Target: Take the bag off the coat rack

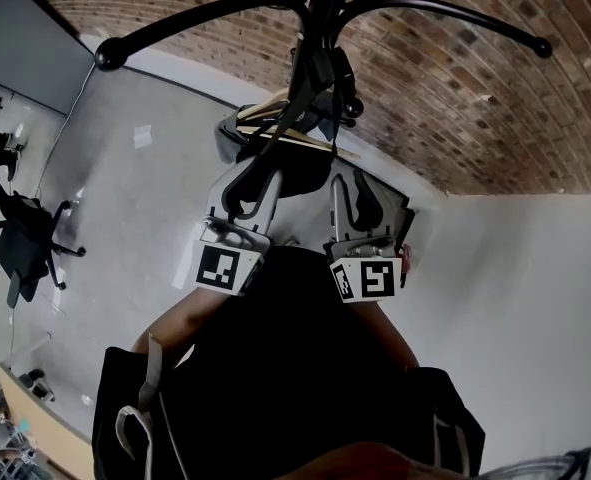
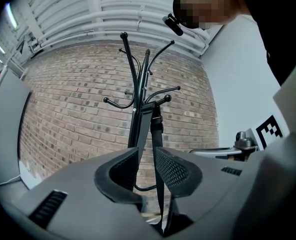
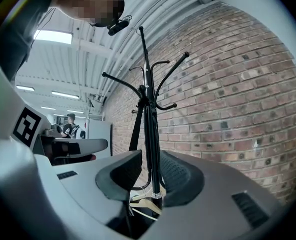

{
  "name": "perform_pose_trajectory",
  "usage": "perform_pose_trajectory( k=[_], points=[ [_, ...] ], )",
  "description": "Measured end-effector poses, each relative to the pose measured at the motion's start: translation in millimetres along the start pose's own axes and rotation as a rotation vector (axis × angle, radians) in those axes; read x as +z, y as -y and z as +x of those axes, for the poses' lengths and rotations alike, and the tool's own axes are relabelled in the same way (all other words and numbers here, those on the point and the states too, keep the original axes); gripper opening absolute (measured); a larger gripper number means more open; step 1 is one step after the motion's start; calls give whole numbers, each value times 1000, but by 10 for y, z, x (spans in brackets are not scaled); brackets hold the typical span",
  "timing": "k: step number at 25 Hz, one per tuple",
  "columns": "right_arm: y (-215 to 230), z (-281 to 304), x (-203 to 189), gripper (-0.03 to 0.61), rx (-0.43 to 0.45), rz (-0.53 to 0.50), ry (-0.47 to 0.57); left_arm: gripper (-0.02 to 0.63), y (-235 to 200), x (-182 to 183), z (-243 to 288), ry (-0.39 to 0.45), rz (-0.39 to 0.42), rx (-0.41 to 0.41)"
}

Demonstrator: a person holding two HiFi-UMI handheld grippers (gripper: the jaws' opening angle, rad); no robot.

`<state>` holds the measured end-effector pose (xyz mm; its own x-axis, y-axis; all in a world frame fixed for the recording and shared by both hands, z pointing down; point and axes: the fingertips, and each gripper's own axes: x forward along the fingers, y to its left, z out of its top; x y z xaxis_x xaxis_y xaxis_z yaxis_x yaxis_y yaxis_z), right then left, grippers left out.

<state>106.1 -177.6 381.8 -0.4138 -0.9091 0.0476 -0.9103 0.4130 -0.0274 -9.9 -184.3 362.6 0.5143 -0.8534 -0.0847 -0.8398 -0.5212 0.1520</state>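
Head down, gripper views up; rack (image 1: pixel 320 8) shared.

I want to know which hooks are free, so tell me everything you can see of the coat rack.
The coat rack is a slim black pole, metal by its look, standing upright close to a brick wall. Curved arms branch out from it in two tiers, each tipped with a small round knob. A black strap hangs from a lower arm and runs down beside the pole; the other arms look bare. Its base is hidden.
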Motion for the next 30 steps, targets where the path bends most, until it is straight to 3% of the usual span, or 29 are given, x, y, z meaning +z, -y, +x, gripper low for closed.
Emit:
perform_pose_trajectory(
  k=[5, 9, 30],
  points=[
    [81, 224, -41, 107, 25, 12, -33, 101, -76, -2, 149, 7, 27, 11],
    [129, 362, -31, 107, 18, -4, -32, 101, -84, -134, 283, -37, 43, -8],
    [116, 822, -123, 107, -26, -47, -48, 101, -186, -297, 760, -84, 93, -44]
  ],
)
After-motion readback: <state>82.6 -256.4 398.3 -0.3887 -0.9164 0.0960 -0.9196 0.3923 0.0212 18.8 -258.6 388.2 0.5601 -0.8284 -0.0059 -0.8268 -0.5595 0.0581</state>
